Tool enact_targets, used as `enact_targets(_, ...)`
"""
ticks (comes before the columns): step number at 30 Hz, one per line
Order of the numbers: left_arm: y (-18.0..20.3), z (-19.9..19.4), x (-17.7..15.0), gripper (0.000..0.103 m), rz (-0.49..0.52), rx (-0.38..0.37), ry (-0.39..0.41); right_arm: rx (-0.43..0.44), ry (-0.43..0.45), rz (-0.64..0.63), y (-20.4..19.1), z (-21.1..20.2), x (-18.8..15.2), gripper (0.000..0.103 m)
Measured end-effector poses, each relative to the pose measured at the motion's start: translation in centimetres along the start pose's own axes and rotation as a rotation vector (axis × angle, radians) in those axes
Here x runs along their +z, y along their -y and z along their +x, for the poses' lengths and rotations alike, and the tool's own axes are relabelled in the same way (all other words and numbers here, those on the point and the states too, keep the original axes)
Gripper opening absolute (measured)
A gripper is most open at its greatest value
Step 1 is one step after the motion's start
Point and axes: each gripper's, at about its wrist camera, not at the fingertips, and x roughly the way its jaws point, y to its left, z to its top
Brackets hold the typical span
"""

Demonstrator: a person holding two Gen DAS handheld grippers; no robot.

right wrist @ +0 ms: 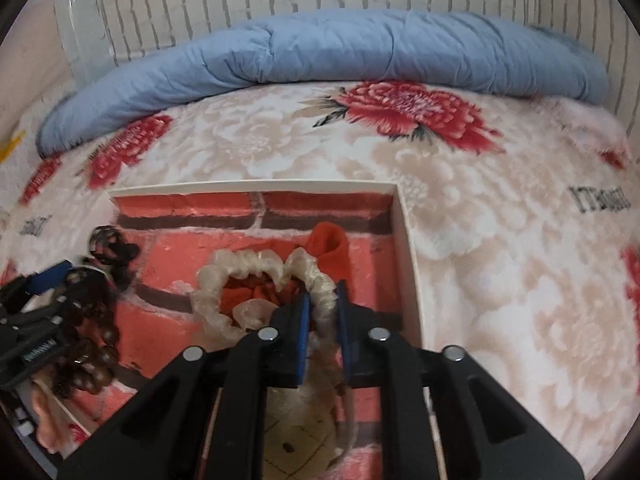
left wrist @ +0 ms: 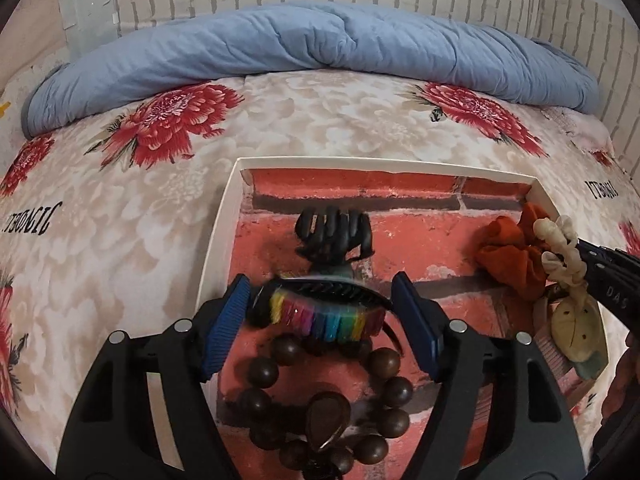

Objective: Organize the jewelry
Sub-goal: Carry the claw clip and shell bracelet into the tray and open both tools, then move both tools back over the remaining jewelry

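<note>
A white box [left wrist: 218,236] with a red brick-print floor lies on the bed. My left gripper [left wrist: 320,312] is open over it, with a blurred rainbow hair clip [left wrist: 320,314] between the pads, seemingly loose. Below it lies a brown bead bracelet [left wrist: 324,404]. A black claw clip [left wrist: 334,236] lies further in. My right gripper [right wrist: 322,320] is shut on a cream ruffled scrunchie [right wrist: 256,268], held above an orange scrunchie [right wrist: 328,248] in the box's right part [right wrist: 408,248]. The right gripper also shows at the right edge of the left wrist view [left wrist: 576,258].
The box sits on a floral bedspread [left wrist: 120,220]. A folded blue duvet [left wrist: 312,44] lies along the back against a white brick wall. A cream leaf-shaped piece [left wrist: 574,320] and other small items lie in the box's right corner.
</note>
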Motion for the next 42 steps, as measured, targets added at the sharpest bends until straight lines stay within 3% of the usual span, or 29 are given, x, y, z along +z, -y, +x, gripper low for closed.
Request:
enact_targets(1,0.0,0.0,0.0,0.071,-0.001,-0.002,-0.003,-0.005,0.007,0.0,0.1,-0.2,0.0,0.018)
enact_targets(3,0.0,-0.3,-0.1,0.071,0.004,-0.008,-0.004,-0.003,0.017,0.014,0.3,-0.6,-0.1,0.038)
enact_targets(4,0.0,-0.6,-0.2,0.071,0.006,-0.011,-0.004,0.007,0.026,0.028,0.6,-1.1,-0.1,0.056)
enact_targets(5,0.0,-0.9,-0.3,0.072,0.007,-0.015,-0.005,0.015,0.032,0.036,0.8,-1.5,-0.2,0.062)
enact_targets(9,-0.1,-3.4,-1.0,0.08,0.003,-0.035,0.012,0.018,0.04,0.028,1.7,-3.5,-0.9,0.062)
enact_targets(13,-0.4,-7.8,-2.3,0.092,0.005,-0.045,0.057,0.037,0.079,0.045,3.6,-7.1,-2.7,0.077)
enact_targets(21,-1.8,-14.8,-6.8,0.098,-0.008,-0.052,0.106,-0.015,0.092,-0.03,7.0,-13.6,-7.2,0.078)
enact_targets(23,-2.0,-15.9,-8.4,0.098,-0.004,-0.036,0.11,-0.023,0.1,-0.034,7.7,-15.4,-8.5,0.084)
enact_targets(26,-2.1,-17.3,-11.0,0.098,-0.003,-0.021,0.113,-0.036,0.129,-0.037,8.7,-17.7,-10.6,0.086)
enact_targets(36,-1.7,-18.3,-17.1,0.098,-0.04,-0.018,0.085,-0.147,0.13,-0.031,10.9,-19.9,-18.4,0.086)
enact_targets(42,-0.9,-17.6,-19.7,0.098,-0.022,0.014,0.082,-0.157,0.106,0.021,12.2,-19.2,-21.0,0.085)
